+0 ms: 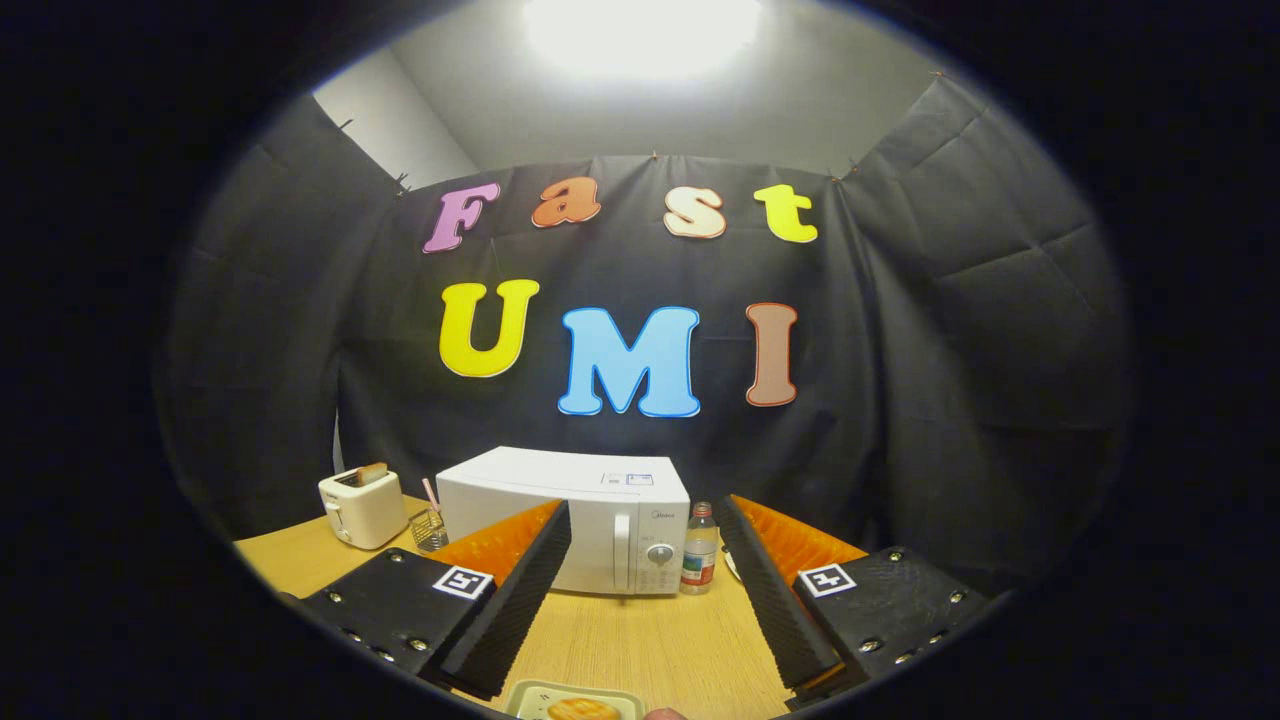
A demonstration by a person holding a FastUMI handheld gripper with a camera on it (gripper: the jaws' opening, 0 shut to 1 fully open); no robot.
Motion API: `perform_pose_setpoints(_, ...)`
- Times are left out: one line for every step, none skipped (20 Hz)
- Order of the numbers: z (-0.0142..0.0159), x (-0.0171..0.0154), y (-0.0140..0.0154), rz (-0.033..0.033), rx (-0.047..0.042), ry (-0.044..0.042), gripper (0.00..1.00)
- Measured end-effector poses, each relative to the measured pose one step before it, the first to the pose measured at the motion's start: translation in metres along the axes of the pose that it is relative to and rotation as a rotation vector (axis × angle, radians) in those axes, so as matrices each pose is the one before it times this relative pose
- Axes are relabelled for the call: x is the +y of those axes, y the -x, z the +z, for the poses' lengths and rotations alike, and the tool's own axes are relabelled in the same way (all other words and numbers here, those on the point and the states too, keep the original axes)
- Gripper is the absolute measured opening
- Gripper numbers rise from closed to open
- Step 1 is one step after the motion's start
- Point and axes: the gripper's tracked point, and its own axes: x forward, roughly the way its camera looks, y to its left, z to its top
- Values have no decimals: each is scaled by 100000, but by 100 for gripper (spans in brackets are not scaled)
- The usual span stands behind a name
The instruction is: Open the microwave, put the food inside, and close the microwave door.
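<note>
A white microwave (600, 520) stands at the back of the wooden table (640, 640) with its door shut; its handle and dial are on its right side. A pale plate with a golden piece of food (580, 708) lies on the table right under the gripper, between the bases of the fingers. My gripper (645, 520) is held above the table, well short of the microwave. It is open, its black ribbed fingers (520, 590) spread wide with nothing between them.
A white toaster (362, 508) with a slice in it stands left of the microwave, with a small wire basket (430, 530) beside it. A small bottle (699, 550) stands just right of the microwave. Black cloth walls close the booth behind.
</note>
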Motion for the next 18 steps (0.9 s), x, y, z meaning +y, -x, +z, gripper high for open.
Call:
perform_pose_setpoints(-1, -195, -120, -457, 69, 52, 96)
perform_pose_setpoints(-103, -153, -42, -155, 50, 221, 95)
perform_pose_setpoints(39, -151, -105, -310, 71, 313, 95)
perform_pose_setpoints(-85, -142, -66, -193, 1, 186, 95)
perform_pose_setpoints(-6, -41, -3, -167, 3, 23, 95)
perform_pose_setpoints(-161, -36, -101, -68, 49, -145, 96)
perform_pose_setpoints(-100, 10, -143, 23, 214, -209, 95)
perform_pose_setpoints(-173, 53, -122, 141, 213, -113, 95)
perform_pose_setpoints(-92, -5, -219, 50, -3, -32, 96)
perform_pose_setpoints(-176, 35, -369, 198, -79, 40, 96)
perform_pose_setpoints(-87, -1, -428, 230, -53, -22, 96)
perform_pose_setpoints(-171, 78, -564, 397, -216, -255, 96)
perform_pose_setpoints(-56, 130, -670, 486, -390, -305, 96)
perform_pose_setpoints(-204, 147, -709, 518, -309, -341, 96)
perform_pose_setpoints(-234, 222, -680, 741, -150, -357, 96)
perform_pose_setpoints(-415, 281, -849, 1113, 104, -539, 96)
perform_pose_setpoints(-434, 379, -836, 1400, 479, -646, 96)
perform_pose_setpoints(-531, 285, -1012, 1250, 474, -504, 96)
